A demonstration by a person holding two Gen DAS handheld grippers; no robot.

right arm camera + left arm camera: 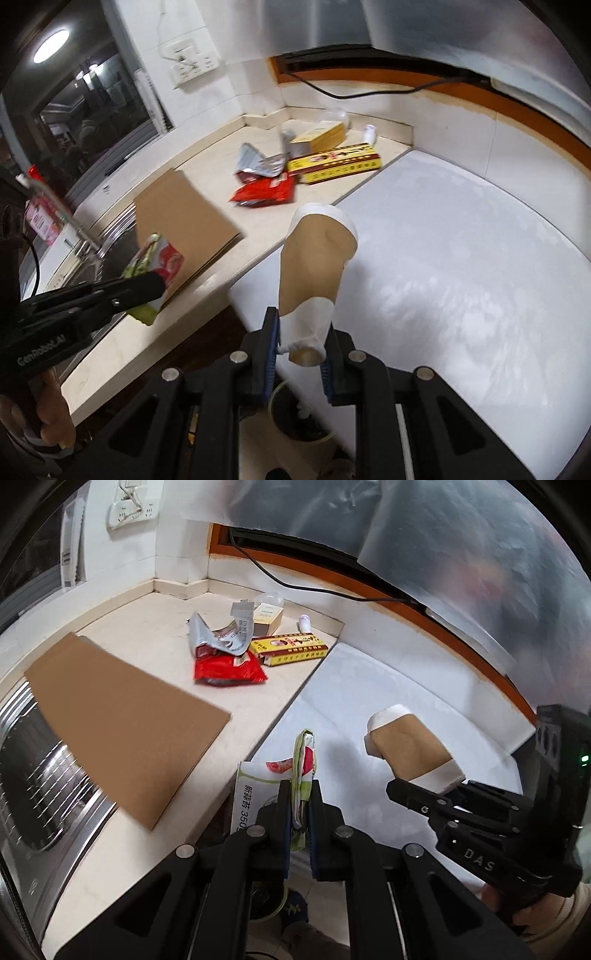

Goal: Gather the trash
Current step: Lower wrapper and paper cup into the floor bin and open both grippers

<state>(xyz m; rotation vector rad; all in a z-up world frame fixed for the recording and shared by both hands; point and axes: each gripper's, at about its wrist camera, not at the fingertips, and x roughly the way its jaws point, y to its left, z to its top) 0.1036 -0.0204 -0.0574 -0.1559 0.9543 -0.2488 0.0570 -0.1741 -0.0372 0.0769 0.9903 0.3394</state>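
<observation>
The left gripper [300, 812] has its jaws pinched nearly together on a flattened green-and-white wrapper [303, 771], which stands up between the pads; the right gripper [300, 343] is clamped on the crushed white base of a brown paper cup [317, 266], whose rim points away from the fingers. Both pieces are held clear of the counter, so two items count as collected but not yet discarded. A round bin [295, 417] shows on the floor below the right gripper, and I judge it the likely destination, though neither piece is over its mouth for certain. Taking the cardboard sheet [122, 720] on the beige counter [155, 635] as the landmark: beyond its far edge, towards the corner, lie a red packet [229, 668], a torn silver wrapper [218, 638], a yellow-and-red box [291, 648], a smaller yellow box [267, 616] and a small white bottle [305, 622], all untouched. The bulk of the work therefore remains. Both grippers point steeply downward, side by side over the white surface [461, 258] on the near side of the sheet, each carried by a hand [51, 410] low at the frame edge.
</observation>
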